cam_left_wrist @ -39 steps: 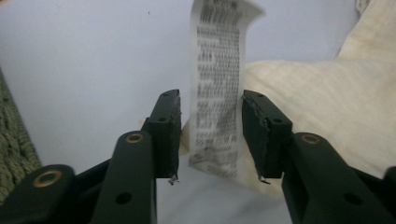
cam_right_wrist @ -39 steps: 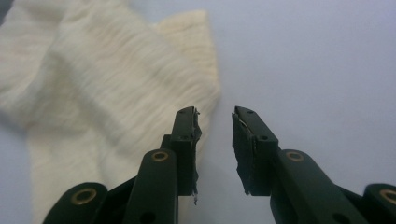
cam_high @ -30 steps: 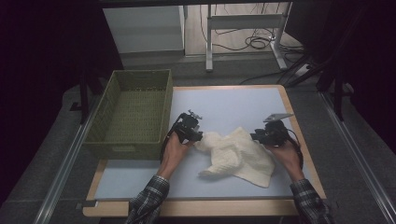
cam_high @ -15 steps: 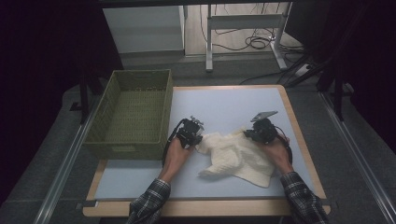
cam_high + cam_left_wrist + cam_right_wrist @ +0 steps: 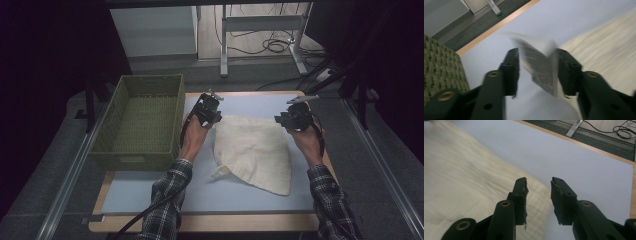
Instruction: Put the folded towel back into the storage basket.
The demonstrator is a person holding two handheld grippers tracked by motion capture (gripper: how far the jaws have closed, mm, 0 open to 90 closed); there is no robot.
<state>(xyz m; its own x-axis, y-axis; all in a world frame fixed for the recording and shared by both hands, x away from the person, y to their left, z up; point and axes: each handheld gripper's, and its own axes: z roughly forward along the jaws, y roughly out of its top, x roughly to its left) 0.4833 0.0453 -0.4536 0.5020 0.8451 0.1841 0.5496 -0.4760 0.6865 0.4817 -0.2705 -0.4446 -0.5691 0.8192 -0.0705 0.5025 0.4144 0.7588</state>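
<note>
A: Where's the cloth?

B: I see it spread flat on the pale blue worktop, right of the middle, with its far edge running between my two tools and one corner trailing toward 5 o'clock.

A: And the tools?

B: My left tool sits at the cloth's 11 o'clock corner. In the left gripper view its jaws stand partly apart and have just been opening; the cloth's label hangs in the gap, lying against one jaw, and I can't tell whether it is still pinched. My right tool is at the 1 o'clock corner. In the right gripper view its jaws have also just been opening, with a clear gap between them and the cloth lying below, not gripped.

A: What's around it?

B: A green woven basket stands at 9 o'clock from the cloth, just beside my left forearm. The blue surface has a wooden border. Beyond it at 12 o'clock there's grey floor, a metal frame's legs and loose cables. The room's sides are dark.
</note>
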